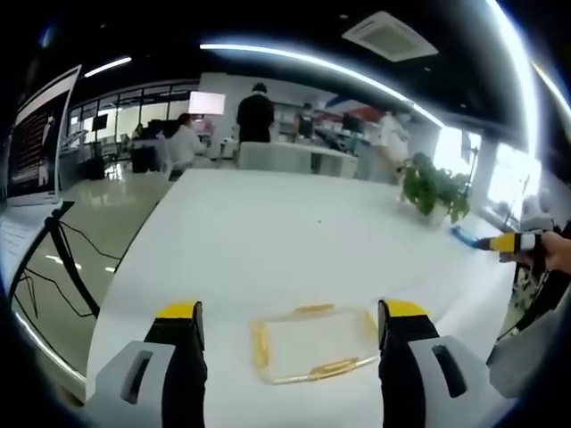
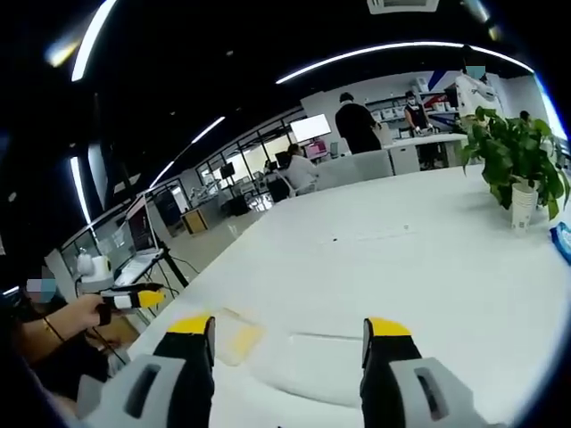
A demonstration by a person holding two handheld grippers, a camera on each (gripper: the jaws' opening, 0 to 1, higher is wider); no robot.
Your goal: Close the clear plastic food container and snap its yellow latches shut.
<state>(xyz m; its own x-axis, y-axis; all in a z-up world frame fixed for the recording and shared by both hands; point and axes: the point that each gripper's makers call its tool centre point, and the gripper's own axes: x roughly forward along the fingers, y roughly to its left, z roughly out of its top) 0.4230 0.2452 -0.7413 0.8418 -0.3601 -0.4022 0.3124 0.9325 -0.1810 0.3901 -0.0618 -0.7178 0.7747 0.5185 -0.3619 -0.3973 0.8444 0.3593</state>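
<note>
lying flat at six o'clock between spread left gripper [image 1: 292,318] jaws, clear food container [image 1: 313,342] shows yellow latches [image 1: 260,343], no readable writing; right gripper [image 2: 291,332] jaws spread too.

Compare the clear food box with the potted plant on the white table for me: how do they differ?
The clear food box is flat, see-through and yellow-latched; the potted plant is tall, leafy and green. The box lies near, between the left tongs; the plant stands far off by the table's edge. Both rest on the table.
</note>
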